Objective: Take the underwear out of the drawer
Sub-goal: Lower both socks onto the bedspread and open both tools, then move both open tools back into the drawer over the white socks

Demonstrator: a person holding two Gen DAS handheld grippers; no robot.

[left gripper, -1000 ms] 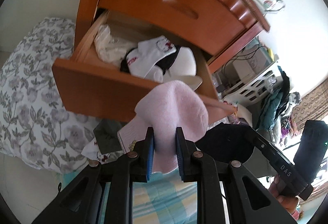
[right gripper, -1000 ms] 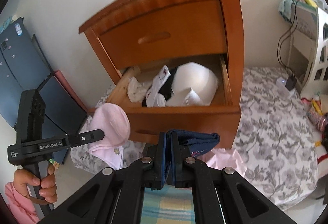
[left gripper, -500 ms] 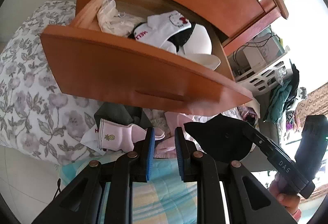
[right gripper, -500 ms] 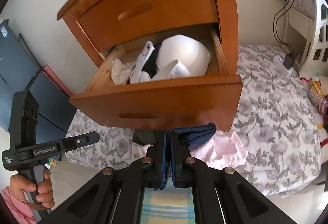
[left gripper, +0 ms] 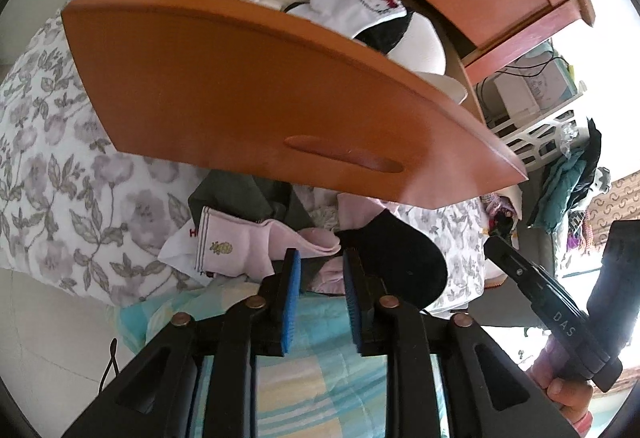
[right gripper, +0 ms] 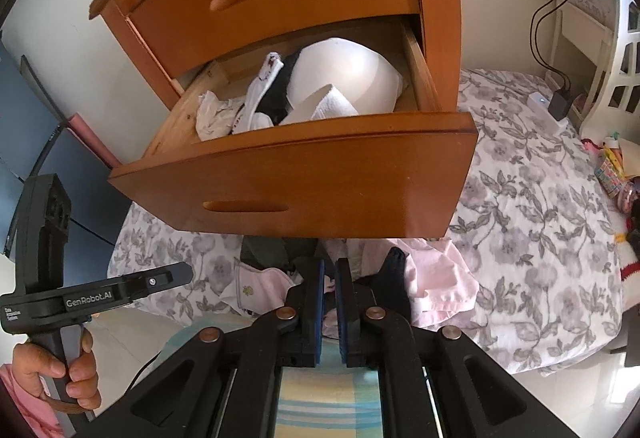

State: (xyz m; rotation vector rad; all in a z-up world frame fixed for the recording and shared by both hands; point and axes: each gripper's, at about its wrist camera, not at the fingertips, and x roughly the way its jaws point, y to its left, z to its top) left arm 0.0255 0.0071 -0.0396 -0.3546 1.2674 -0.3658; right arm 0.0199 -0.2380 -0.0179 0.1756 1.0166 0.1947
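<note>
Left hand-held gripper (left gripper: 318,292), marked "GenRobot.AI", jaws just opening, holds nothing; right hand-held gripper (right gripper: 328,292), marked "DAS", nearly closed, empty, above grey floral bedspread (right gripper: 528,222).

Open wooden drawer (left gripper: 248,89) of underwear (left gripper: 360,3), pink sock (left gripper: 240,246) below, left hand-held gripper (left gripper: 320,288) jaws parted, empty

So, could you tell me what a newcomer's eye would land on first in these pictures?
Probably the open wooden drawer jutting out over the floral bedding, with a white bra heaped inside. Below it, a pink garment and a dark garment lie just beyond the left gripper.
</note>
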